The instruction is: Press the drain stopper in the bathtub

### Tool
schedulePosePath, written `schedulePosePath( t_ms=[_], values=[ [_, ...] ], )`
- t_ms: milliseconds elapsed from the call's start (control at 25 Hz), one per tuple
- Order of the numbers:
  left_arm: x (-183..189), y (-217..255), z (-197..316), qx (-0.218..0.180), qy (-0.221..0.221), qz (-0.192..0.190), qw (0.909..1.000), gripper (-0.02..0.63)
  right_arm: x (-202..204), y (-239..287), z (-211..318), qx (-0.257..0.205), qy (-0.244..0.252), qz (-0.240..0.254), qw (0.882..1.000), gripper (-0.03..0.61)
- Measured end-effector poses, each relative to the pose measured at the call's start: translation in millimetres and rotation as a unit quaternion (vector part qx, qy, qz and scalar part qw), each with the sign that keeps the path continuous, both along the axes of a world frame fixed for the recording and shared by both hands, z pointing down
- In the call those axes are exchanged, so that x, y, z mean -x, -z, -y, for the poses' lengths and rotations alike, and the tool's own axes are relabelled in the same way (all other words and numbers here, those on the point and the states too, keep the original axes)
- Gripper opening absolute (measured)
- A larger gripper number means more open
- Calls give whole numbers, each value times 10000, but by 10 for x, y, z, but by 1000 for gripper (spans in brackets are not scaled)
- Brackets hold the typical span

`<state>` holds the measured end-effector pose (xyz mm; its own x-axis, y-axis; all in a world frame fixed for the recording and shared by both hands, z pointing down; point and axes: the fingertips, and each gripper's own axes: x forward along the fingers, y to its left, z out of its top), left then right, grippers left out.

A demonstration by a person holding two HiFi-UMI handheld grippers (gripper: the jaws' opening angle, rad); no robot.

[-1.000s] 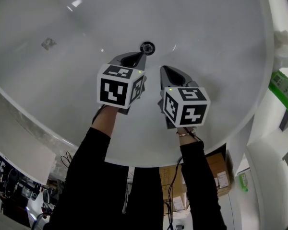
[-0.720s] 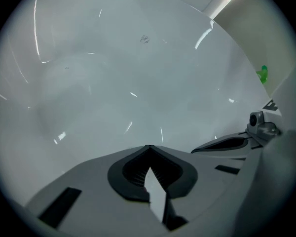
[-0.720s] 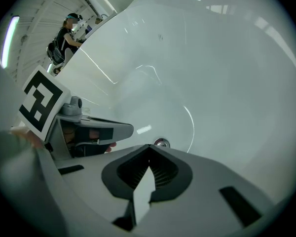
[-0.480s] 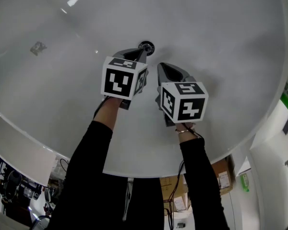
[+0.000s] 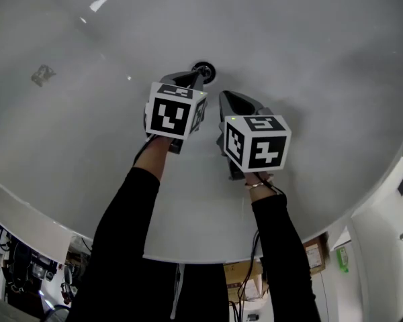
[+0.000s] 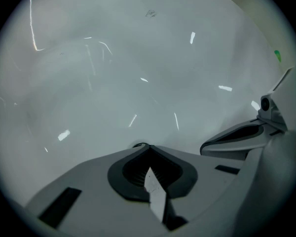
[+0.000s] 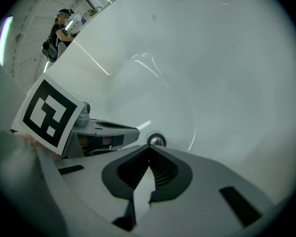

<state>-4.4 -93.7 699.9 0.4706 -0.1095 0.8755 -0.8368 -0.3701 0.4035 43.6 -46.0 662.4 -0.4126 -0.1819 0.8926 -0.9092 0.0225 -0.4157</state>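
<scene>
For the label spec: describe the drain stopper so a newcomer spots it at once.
The white bathtub fills the head view. Near its middle, just past the tip of the left tool, sits the drain stopper. It is the only round, shiny metal disc there, dark-ringed; the flat grey patch far to its left is dull and angular.

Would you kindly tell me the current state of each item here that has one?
left gripper: fingers shut, holding nothing, tip right beside the stopper.
right gripper: fingers shut, holding nothing, apart from the stopper.
drain stopper: sits in the drain; pressed or raised, cannot tell.
bathtub: no water visible.
</scene>
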Motion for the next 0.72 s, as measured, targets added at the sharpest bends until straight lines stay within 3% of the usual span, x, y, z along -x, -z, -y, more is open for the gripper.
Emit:
schedulePosePath(
  t_ms=[440, 720],
  values=[
    [-126, -434, -146, 182, -280, 102, 9994, 5, -60, -214, -136, 140, -17, -11, 9999, 2],
    [-150, -581, -169, 62, -211, 266, 9994, 5, -101, -257, -141, 154, -12, -26, 9999, 2]
  ],
)
